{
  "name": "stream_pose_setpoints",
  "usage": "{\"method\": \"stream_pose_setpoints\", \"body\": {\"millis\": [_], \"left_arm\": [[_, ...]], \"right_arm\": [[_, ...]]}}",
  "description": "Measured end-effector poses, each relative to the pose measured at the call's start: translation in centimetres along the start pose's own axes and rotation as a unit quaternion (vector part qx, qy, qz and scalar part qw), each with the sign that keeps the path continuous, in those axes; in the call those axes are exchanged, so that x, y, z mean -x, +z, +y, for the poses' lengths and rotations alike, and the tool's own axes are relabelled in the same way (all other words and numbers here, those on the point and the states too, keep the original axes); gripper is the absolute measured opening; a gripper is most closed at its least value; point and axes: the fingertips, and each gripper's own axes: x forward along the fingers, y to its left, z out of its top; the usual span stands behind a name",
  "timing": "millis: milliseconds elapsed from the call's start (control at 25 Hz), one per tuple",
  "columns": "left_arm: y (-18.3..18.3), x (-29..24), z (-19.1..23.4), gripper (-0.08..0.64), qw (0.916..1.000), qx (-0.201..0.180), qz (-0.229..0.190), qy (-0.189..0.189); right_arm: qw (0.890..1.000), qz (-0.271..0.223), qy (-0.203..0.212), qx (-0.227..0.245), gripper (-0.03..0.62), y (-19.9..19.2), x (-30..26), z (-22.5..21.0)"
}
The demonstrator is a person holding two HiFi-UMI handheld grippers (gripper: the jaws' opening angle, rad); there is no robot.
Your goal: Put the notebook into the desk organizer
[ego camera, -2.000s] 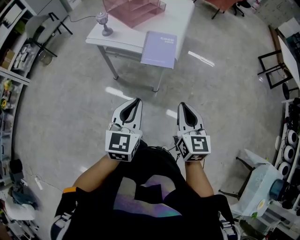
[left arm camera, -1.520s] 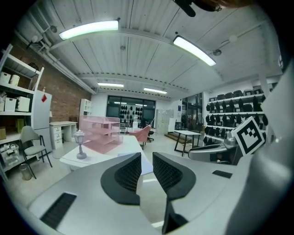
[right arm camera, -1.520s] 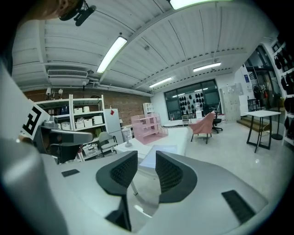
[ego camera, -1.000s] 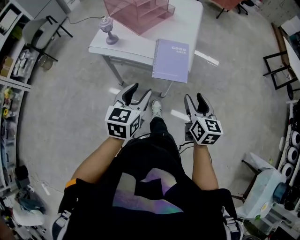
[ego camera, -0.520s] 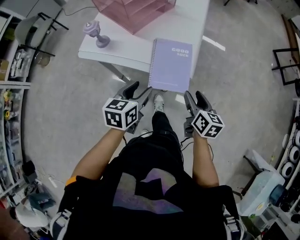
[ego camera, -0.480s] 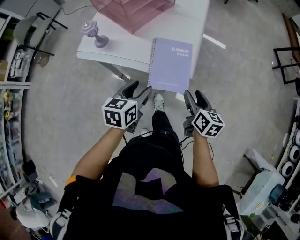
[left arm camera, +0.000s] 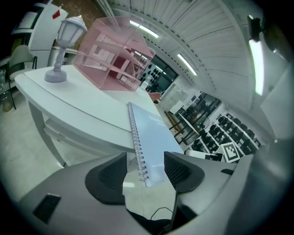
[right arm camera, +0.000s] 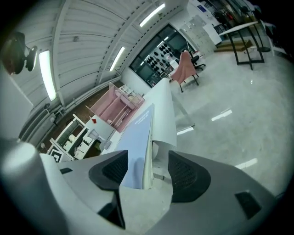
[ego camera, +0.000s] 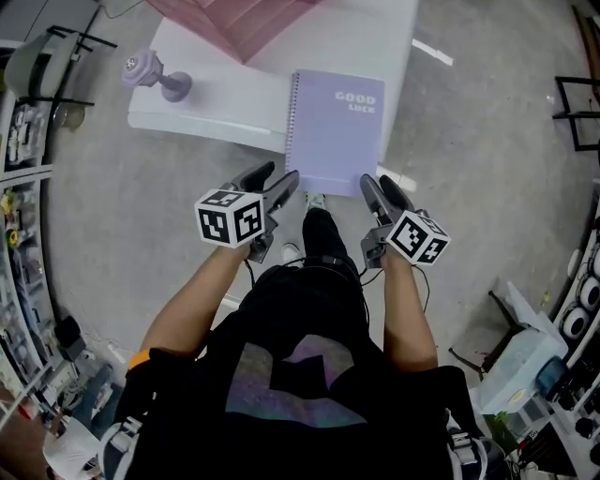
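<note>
- Left claw (ego camera: 274, 178): jaws opening, the notebook (ego camera: 336, 127)'s spiral corner sits in the gap, not pinched.
- Notebook's lying flat, hanging off the near edge of the white surface (ego camera: 225, 103). The pink desk organizer (ego camera: 234, 23) is further back, so nothing's stowed yet.
- Right claw (ego camera: 378, 183): opening too, other near corner between its pads, no grip.

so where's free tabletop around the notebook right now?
Bare: the strip between the lamp and the spiral edge of the notebook, and the patch behind the notebook, right of the pink organizer. Tight: the sliver of table right of the notebook, which overhangs the near edge.
</note>
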Motion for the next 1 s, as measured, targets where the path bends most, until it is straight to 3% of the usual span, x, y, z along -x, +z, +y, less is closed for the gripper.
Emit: {"method": "stream_pose_setpoints", "body": {"millis": [240,360,440,680,1000], "left_arm": [[-1.6,-1.5,-0.1,0.241,0.9988,0.031,0.026,-0.027],[-2.1,-1.9,-0.3,0.239,0.9985,0.029,0.036,-0.029],[-2.3,-2.0,-0.5,0.180,0.9987,0.022,0.039,-0.024],[-1.8,-1.2,-1.0,0.104,0.9995,-0.004,0.029,-0.008],[-0.9,2.0,-4.6,0.084,0.9993,-0.037,-0.007,-0.002]], "right_arm": [[0.998,0.028,0.023,-0.050,0.260,-1.9,-0.8,-0.5],[0.997,0.031,0.035,-0.058,0.197,-2.1,-0.9,0.0],[0.998,0.028,0.035,-0.052,0.145,-1.9,-0.7,0.5],[1.000,0.020,0.016,-0.003,0.067,-0.9,0.1,2.4],[0.994,0.002,-0.016,0.111,0.043,0.9,3.4,6.6]]}}
